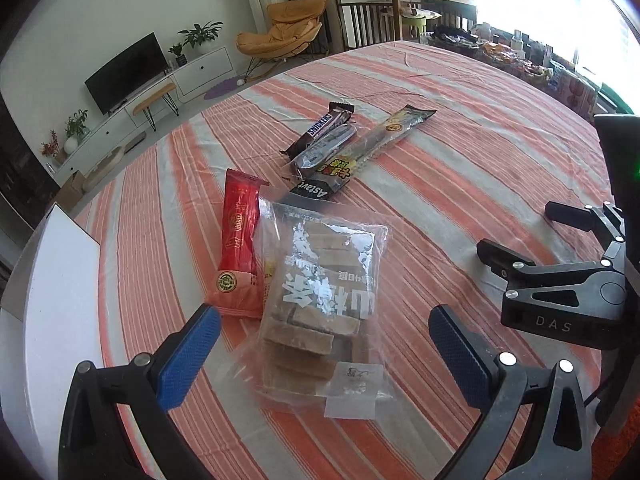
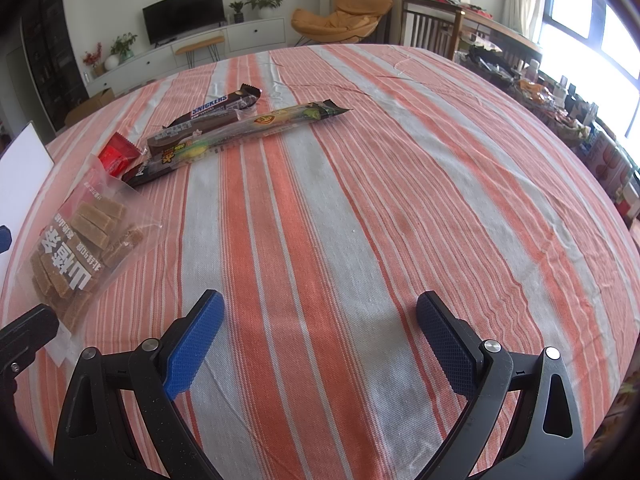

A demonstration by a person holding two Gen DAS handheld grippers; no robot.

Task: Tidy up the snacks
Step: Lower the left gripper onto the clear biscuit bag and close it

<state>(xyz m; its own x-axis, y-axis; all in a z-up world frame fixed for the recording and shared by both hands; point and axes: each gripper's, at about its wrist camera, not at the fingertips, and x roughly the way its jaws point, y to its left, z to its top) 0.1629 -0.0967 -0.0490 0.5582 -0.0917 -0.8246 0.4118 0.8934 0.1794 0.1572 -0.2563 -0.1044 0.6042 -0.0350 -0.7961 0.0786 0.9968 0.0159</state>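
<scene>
A clear bag of brown bars (image 1: 320, 304) lies on the striped tablecloth (image 1: 480, 184) between the spread fingers of my left gripper (image 1: 324, 340), which is open. A red packet (image 1: 239, 244) lies to its left. Beyond sit a Snickers bar (image 1: 322, 126), a silver-wrapped bar (image 1: 326, 148), a long stick packet (image 1: 380, 140) and a black Astavita packet (image 1: 316, 190). My right gripper (image 2: 318, 336) is open over bare cloth. In the right wrist view the clear bag (image 2: 80, 236) lies at the left and the Snickers bar (image 2: 216, 110) and long stick packet (image 2: 260, 126) are farther off.
A white box (image 1: 56, 280) stands at the table's left edge. The right gripper's black body (image 1: 560, 280) shows at the right in the left wrist view. Wooden chairs (image 1: 368, 16) and a cluttered side table (image 2: 560, 96) lie beyond the far edge.
</scene>
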